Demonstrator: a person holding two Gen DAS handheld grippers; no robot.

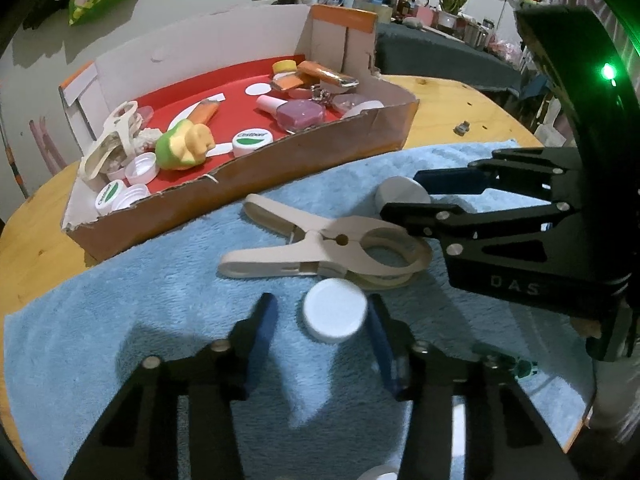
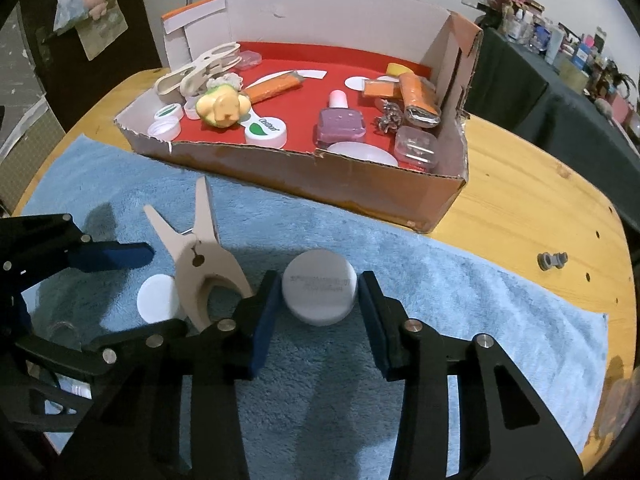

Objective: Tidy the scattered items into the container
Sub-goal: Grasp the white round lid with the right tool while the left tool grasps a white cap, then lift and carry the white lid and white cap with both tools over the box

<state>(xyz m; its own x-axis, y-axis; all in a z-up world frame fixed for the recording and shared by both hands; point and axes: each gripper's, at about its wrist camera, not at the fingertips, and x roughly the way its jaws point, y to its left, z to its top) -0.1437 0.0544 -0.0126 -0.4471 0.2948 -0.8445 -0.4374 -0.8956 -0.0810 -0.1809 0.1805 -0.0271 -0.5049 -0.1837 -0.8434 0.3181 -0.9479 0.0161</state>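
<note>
On the blue fleece towel (image 2: pixel 460 280) lie three loose items: a beige plastic spring clamp (image 1: pixel 320 242), a plain white plastic cap (image 1: pixel 335 311) and a grey-white round lid (image 2: pixel 319 287) whose embossed lettering is too blurred to read. The left gripper (image 1: pixel 320 316) brackets the white cap, jaws apart; the right gripper (image 2: pixel 318 300) flanks the grey lid, contact unclear. Behind, the red-lined cardboard box (image 2: pixel 360 184) holds two green-and-white caps (image 2: pixel 266 131), the nearer seemingly printed "Colbon".

Fluffy blue cloth towel (image 2: pixel 460 280), torn cardboard box (image 2: pixel 360 188), matt plastic clip (image 1: pixel 320 248).
</note>
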